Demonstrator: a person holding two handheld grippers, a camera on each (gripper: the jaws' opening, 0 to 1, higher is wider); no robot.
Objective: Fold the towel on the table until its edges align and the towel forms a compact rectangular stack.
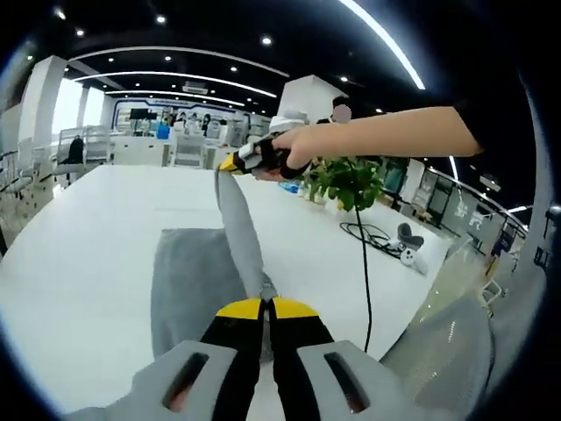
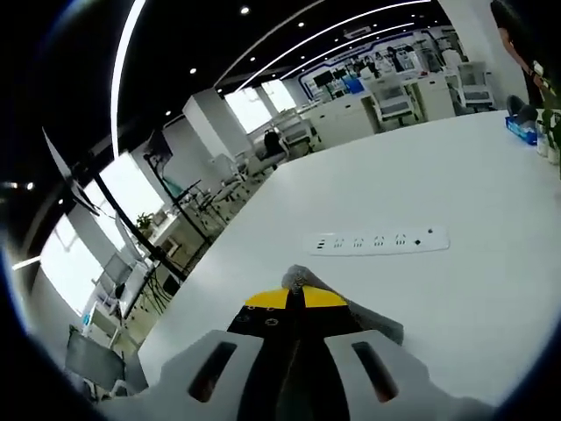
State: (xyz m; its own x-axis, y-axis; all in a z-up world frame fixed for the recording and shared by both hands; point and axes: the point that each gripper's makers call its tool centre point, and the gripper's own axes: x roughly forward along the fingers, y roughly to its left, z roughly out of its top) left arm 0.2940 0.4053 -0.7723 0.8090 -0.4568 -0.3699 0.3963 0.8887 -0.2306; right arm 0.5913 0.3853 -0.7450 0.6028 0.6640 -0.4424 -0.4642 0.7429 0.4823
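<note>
Status: fold in progress, not complete.

The left hand-held gripper (image 1: 266,307) is clenched on one point of the grey towel (image 1: 188,281). The right hand-held gripper (image 1: 235,163), seen in the left gripper view in a person's hand (image 1: 294,149), is clenched on another point of the same edge and raised well above the table (image 1: 79,263). The edge runs taut between the two as a narrow strip. The rest of the towel lies flat on the table below.

In the right gripper view, grey cloth shows pinched at the right hand-held gripper (image 2: 294,298), with a power strip (image 2: 379,239) on the table beyond.

Judgement: the lifted edge has yet to be laid over the flat part. Edge alignment cannot be assessed; how many layers lie flat is unclear. Compact stack not yet formed.
</note>
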